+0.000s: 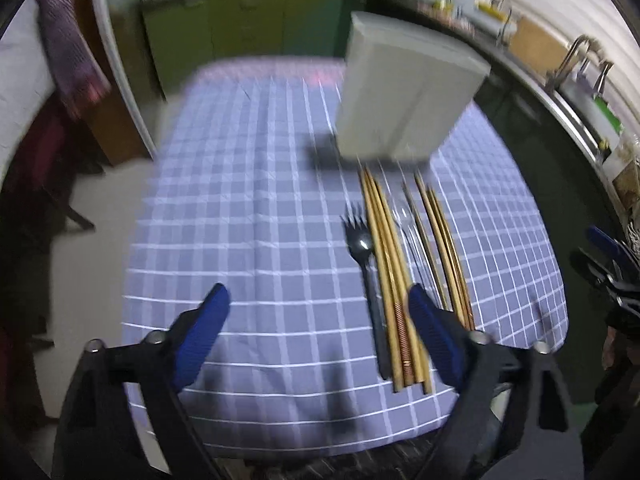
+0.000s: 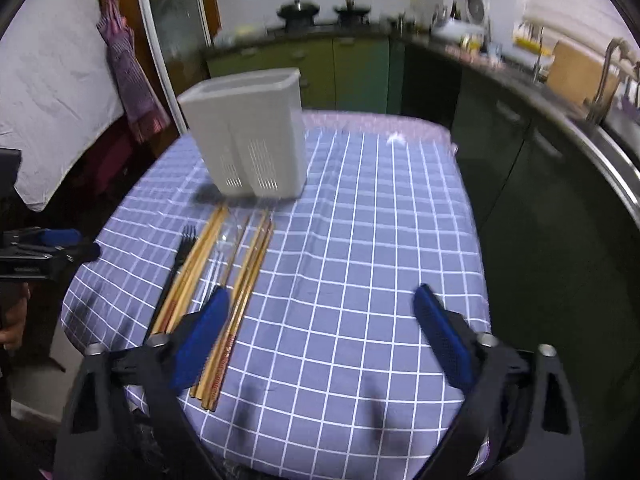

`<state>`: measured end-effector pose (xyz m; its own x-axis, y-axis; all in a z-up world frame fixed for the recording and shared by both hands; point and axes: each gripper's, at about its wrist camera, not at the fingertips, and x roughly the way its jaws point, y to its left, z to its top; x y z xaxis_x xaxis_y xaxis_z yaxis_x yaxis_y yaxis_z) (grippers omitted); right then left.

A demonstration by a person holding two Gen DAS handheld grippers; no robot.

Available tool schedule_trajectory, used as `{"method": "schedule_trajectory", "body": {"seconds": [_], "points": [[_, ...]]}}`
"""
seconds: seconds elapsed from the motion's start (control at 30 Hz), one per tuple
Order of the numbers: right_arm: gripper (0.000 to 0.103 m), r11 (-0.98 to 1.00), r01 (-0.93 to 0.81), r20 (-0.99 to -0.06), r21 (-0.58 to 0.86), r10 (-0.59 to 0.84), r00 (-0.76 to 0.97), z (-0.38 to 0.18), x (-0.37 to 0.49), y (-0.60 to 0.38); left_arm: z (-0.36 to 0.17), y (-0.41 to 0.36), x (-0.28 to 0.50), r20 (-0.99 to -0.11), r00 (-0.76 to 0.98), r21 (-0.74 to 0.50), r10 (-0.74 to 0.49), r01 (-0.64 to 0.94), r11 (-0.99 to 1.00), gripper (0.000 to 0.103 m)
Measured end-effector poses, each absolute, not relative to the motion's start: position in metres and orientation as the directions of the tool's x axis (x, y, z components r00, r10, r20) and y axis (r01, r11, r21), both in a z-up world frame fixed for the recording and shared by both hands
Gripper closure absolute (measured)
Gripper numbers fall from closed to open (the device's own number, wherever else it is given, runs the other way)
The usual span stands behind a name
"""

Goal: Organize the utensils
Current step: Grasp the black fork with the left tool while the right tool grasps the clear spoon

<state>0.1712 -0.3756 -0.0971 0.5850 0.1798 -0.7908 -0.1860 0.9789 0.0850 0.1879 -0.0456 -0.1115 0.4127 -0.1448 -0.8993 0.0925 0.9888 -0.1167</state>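
A white utensil holder (image 1: 404,92) (image 2: 250,132) stands upright on the blue checked tablecloth (image 1: 248,208) (image 2: 360,240). In front of it lie several wooden chopsticks (image 1: 390,264) (image 2: 236,276), a black spork (image 1: 362,252) (image 2: 182,256) and a clear plastic utensil (image 1: 406,220) (image 2: 224,240). My left gripper (image 1: 318,304) is open and empty, above the cloth just left of the utensils. My right gripper (image 2: 322,304) is open and empty, above the cloth right of the chopsticks. Each gripper shows at the other view's edge, the right one (image 1: 608,264) and the left one (image 2: 52,244).
A green cabinet run with a dark counter (image 2: 500,76), a sink and tap (image 2: 612,64) curves along the right and back. A doorway with a hanging purple cloth (image 2: 128,80) is at the left. The table's near edge (image 2: 320,464) lies just below the grippers.
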Motion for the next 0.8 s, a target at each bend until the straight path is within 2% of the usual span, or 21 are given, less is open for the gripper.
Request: {"method": "schedule_trajectory", "body": {"seconds": [0.07,0.13,0.27,0.47,0.7,0.8], "points": [[0.021,0.977,-0.192,-0.812,0.087,0.182,0.554,-0.104,0.183,-0.375,-0.127,-0.057,0.201,-0.927,0.341,-0.13,-0.154,0.093,0.987,0.028],[0.028,0.975,-0.2,-0.822,0.094,0.189,0.537,-0.106,0.188,-0.376,-0.136,-0.065,0.209,-0.942,0.299,-0.132,-0.153,0.092,0.987,0.03],[0.038,0.971,-0.201,-0.843,0.129,0.214,0.494,-0.116,0.196,-0.379,-0.151,-0.083,0.226,-0.967,0.226,-0.105,-0.12,0.079,0.991,0.047],[0.038,0.967,-0.225,-0.853,0.121,0.217,0.474,-0.124,0.194,-0.372,-0.172,-0.09,0.242,-0.984,0.147,-0.096,-0.1,0.036,0.995,0.065],[0.038,0.965,-0.237,-0.854,0.11,0.214,0.474,-0.124,0.195,-0.369,-0.184,-0.099,0.257,-0.987,0.145,-0.062,-0.066,0.028,0.998,0.076],[0.038,0.964,-0.247,-0.856,0.101,0.211,0.471,-0.123,0.195,-0.366,-0.184,-0.106,0.263,-0.989,0.144,-0.041,-0.045,0.033,0.999,0.077]]}}
